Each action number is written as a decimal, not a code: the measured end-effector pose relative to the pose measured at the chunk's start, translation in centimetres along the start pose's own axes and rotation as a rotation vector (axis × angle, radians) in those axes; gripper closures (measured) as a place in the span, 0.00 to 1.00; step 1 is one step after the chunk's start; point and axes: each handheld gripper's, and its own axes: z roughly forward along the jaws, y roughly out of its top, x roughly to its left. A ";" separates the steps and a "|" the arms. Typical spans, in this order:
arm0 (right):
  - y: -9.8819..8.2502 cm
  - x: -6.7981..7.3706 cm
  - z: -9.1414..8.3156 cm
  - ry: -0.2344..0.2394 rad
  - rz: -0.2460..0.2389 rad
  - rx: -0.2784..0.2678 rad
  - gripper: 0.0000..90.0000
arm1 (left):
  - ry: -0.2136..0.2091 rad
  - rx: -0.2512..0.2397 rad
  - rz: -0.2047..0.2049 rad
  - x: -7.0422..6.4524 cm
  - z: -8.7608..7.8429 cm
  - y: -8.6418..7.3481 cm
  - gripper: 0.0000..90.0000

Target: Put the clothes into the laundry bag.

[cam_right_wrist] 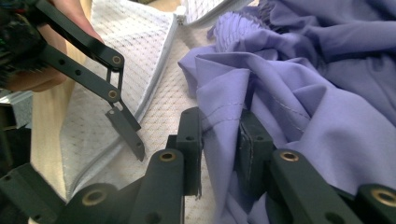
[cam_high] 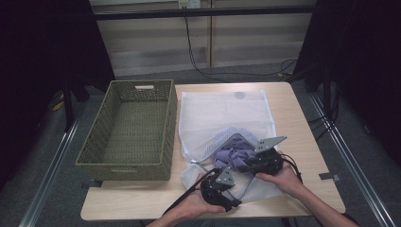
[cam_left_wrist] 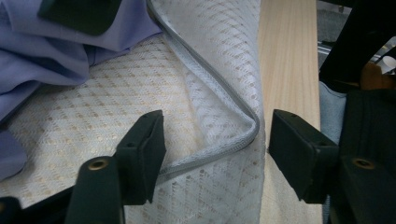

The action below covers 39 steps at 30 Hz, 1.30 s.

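Near the front edge of a pale wooden desk [cam_high: 302, 142]: a white mesh laundry bag with a grey zip edge [cam_high: 222, 113], lying flat, its open mouth turned toward the person. Half inside that mouth, a crumpled lilac cloth garment [cam_high: 234, 153], bunched up on the mesh.

Right gripper [cam_right_wrist: 219, 144] at the garment, fingers narrow and pressed on a fold of the lilac cloth, stitched seam running between the pads. Right hand [cam_high: 283, 177] behind it on the near side of the bag.

Left gripper [cam_left_wrist: 215, 140] at the bag's near corner, fingers set apart, the folded grey zip edge [cam_left_wrist: 224, 93] lying between them but untouched by either pad; bare wood showing just beside the mesh. Left hand [cam_high: 198, 203] low at the desk's front edge.

To the left of the bag, just beside it: an olive-green woven rectangular basket [cam_high: 94, 142] with cut-out handles.
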 end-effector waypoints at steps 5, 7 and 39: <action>0.2 -0.1 0.9 0.000 0.000 0.017 0.79 | 0.014 0.032 0.035 -0.1 -0.1 0.1 0.37; 0.3 -0.1 1.4 0.006 -0.002 0.029 0.78 | 0.049 0.023 0.039 -0.2 0.0 0.1 0.45; 2.6 -2.8 6.2 -0.081 0.011 0.058 0.93 | 0.012 0.007 0.009 0.7 0.0 0.2 0.96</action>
